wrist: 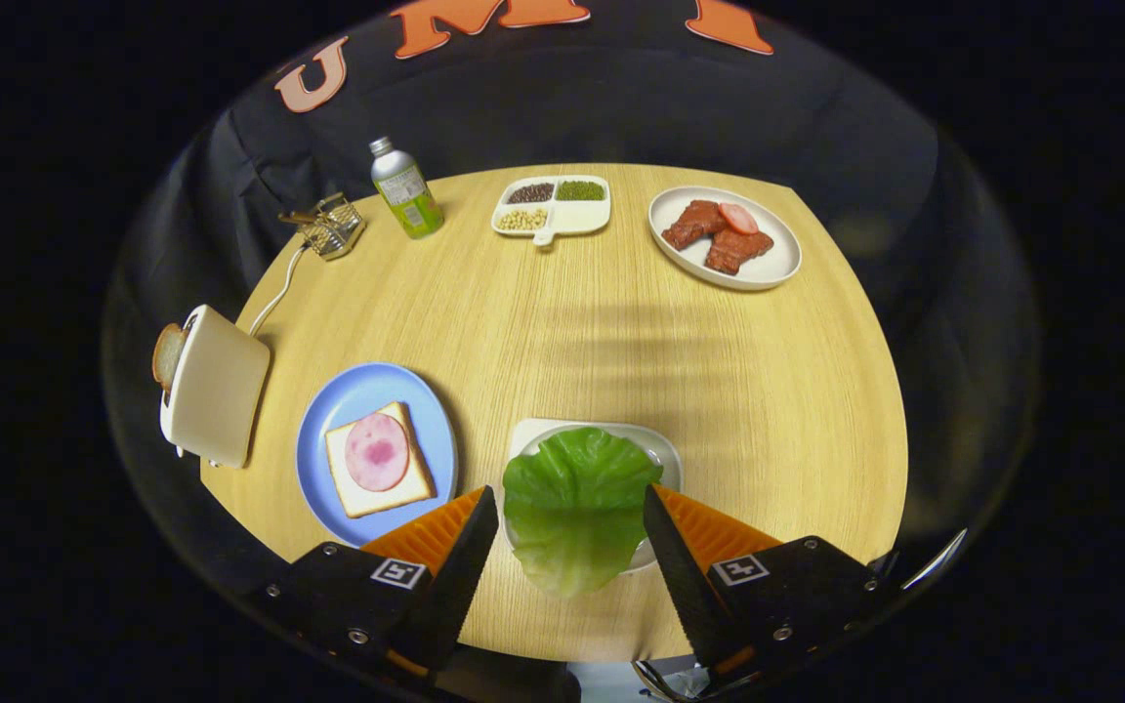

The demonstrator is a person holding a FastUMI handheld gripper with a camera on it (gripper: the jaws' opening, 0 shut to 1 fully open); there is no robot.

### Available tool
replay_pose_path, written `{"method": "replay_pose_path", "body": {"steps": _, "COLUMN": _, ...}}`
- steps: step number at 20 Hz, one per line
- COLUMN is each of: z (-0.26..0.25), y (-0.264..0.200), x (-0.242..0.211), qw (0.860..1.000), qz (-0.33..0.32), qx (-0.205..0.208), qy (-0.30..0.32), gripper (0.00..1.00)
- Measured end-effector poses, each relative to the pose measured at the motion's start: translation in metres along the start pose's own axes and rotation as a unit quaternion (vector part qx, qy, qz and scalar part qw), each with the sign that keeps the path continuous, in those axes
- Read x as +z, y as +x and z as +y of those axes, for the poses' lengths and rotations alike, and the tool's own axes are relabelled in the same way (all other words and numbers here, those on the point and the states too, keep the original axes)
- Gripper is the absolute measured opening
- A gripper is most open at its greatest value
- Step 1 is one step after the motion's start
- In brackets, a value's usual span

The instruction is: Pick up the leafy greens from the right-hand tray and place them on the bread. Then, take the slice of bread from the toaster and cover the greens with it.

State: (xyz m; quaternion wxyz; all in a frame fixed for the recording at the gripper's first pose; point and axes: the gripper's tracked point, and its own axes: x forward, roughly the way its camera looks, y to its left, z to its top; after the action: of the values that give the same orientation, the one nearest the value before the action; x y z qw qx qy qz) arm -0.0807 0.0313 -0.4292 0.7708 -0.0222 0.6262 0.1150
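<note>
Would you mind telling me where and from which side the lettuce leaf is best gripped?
Probably from above, at the near part of the lettuce leaf, where it overhangs the white tray toward the tongs. The leaf lies flat and broad, so its thin free edge gives both fingers something to pinch. The tongs are open, with the leaf between the fingers and neither pressing on it.

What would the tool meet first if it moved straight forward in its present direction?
Most likely the lettuce leaf on the small white tray. The tool is open and the leaf lies between its fingers, though its height above the leaf is unclear.
</note>
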Motion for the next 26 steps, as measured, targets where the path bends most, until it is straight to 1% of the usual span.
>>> {"method": "replay_pose_path", "body": {"steps": 3, "z": 0.002, "y": 0.014, "x": -0.013, "qw": 0.999, "qz": 0.035, "qx": 0.007, "qy": 0.009, "gripper": 0.9}}
{"method": "replay_pose_path", "body": {"steps": 8, "z": -0.005, "y": 0.04, "x": -0.029, "qw": 0.996, "qz": 0.084, "qx": -0.004, "qy": 0.011, "gripper": 0.9}}
{"method": "replay_pose_path", "body": {"steps": 11, "z": -0.008, "y": 0.052, "x": -0.035, "qw": 0.995, "qz": 0.101, "qx": -0.014, "qy": 0.013, "gripper": 0.9}}
{"method": "replay_pose_path", "body": {"steps": 13, "z": -0.012, "y": 0.059, "x": -0.038, "qw": 0.993, "qz": 0.114, "qx": -0.029, "qy": 0.005, "gripper": 0.9}}
{"method": "replay_pose_path", "body": {"steps": 17, "z": -0.014, "y": 0.07, "x": -0.043, "qw": 0.99, "qz": 0.13, "qx": -0.044, "qy": -0.011, "gripper": 0.9}}
{"method": "replay_pose_path", "body": {"steps": 19, "z": -0.013, "y": 0.073, "x": -0.044, "qw": 0.99, "qz": 0.138, "qx": -0.039, "qy": -0.01, "gripper": 0.9}}
{"method": "replay_pose_path", "body": {"steps": 20, "z": -0.013, "y": 0.075, "x": -0.045, "qw": 0.989, "qz": 0.142, "qx": -0.038, "qy": -0.007, "gripper": 0.89}}
{"method": "replay_pose_path", "body": {"steps": 21, "z": -0.013, "y": 0.076, "x": -0.043, "qw": 0.989, "qz": 0.139, "qx": -0.039, "qy": -0.003, "gripper": 0.84}}
{"method": "replay_pose_path", "body": {"steps": 24, "z": -0.014, "y": 0.076, "x": -0.043, "qw": 0.989, "qz": 0.136, "qx": -0.05, "qy": -0.009, "gripper": 0.81}}
{"method": "replay_pose_path", "body": {"steps": 26, "z": -0.013, "y": 0.076, "x": -0.043, "qw": 0.989, "qz": 0.136, "qx": -0.052, "qy": 0.003, "gripper": 0.8}}
